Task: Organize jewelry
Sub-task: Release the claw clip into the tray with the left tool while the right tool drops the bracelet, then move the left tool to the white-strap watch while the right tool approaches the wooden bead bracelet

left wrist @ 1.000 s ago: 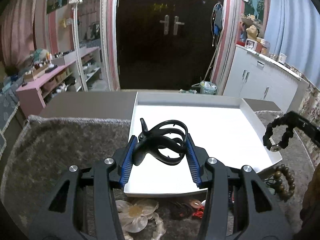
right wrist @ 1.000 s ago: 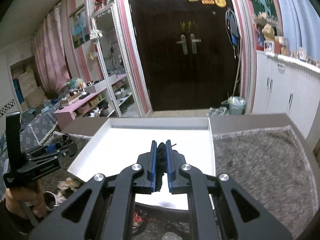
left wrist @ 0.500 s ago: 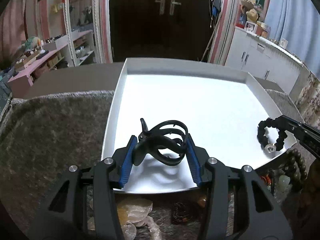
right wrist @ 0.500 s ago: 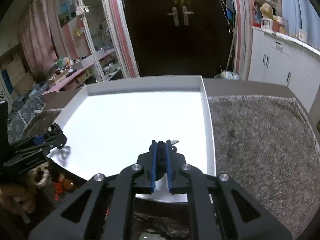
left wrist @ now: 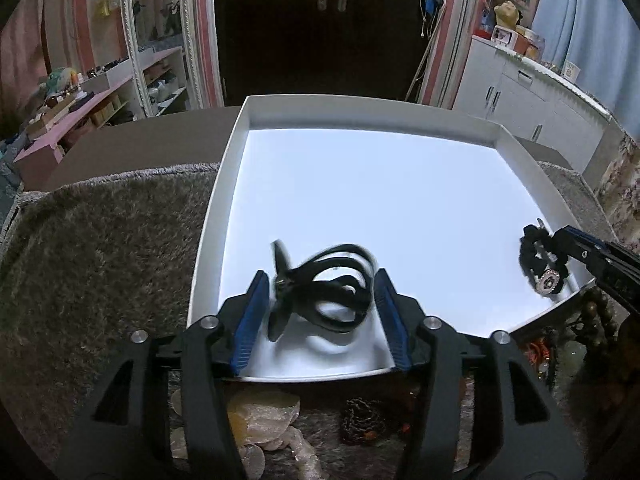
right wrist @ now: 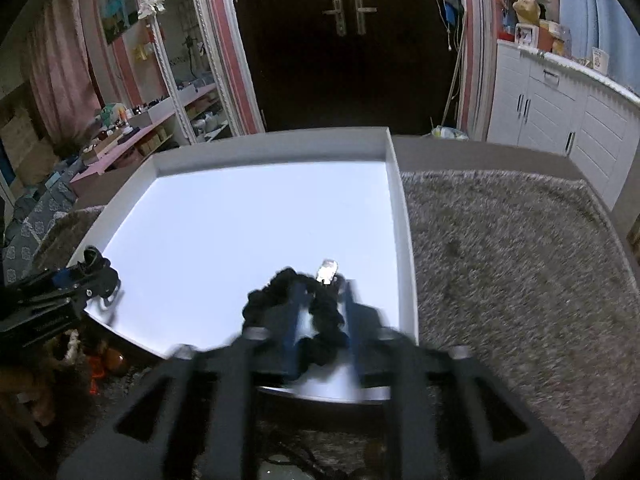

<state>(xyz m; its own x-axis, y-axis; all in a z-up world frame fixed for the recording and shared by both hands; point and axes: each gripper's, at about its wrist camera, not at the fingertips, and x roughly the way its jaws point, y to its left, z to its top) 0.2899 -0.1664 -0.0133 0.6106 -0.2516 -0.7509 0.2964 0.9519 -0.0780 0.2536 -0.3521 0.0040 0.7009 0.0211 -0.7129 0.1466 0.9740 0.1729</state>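
With both the left gripper and right gripper spread wide, the coiled black cord and beaded bracelet lie at the white tray's 6 o'clock edge, so lift straight up without snagging.

Most of the white tray's floor lies bare beyond the black cord and beaded bracelet.

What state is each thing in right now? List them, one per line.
left gripper: open, jaws wide either side of the cord
black cord bracelet: looped, blurred, over the tray floor
right gripper: open, blurred
black beaded bracelet: between the right jaws, in the tray
white tray: flat on the rug
door: shut
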